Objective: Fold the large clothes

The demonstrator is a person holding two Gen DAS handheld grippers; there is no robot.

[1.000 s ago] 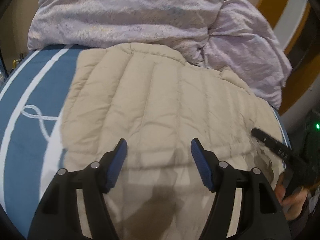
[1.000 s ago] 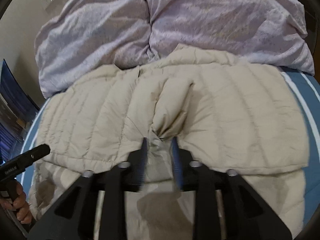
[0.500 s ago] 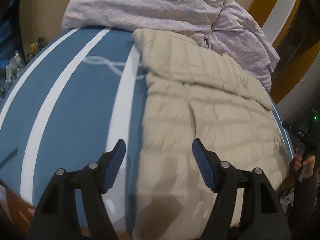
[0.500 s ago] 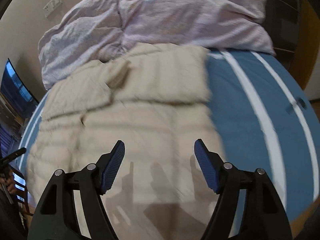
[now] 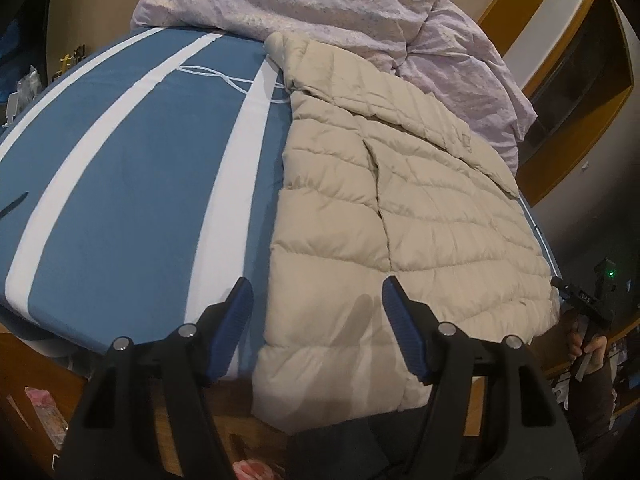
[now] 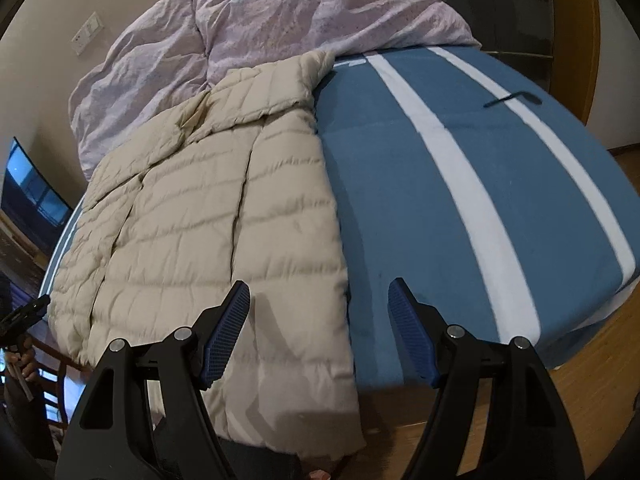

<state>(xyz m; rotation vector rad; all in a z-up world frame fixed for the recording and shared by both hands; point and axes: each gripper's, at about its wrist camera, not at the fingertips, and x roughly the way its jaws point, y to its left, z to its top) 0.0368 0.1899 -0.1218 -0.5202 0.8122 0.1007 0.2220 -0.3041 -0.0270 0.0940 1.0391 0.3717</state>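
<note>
On the blue white-striped bedsheet (image 5: 132, 184), a beige quilted puffer jacket (image 5: 384, 216) is laid folded; both left gripper (image 5: 316, 316) and right gripper (image 6: 318, 316) are held spread apart, empty.

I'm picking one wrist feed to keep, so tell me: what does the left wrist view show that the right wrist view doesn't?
Only the left wrist view shows a thin white cord looped on the sheet and a green indicator light at far right. Only the right wrist view shows a wall switch plate and a dark screen at left. Both show the beige puffer jacket lying on the blue striped sheet, the lilac duvet behind it, and an open, empty gripper: left, right.
</note>
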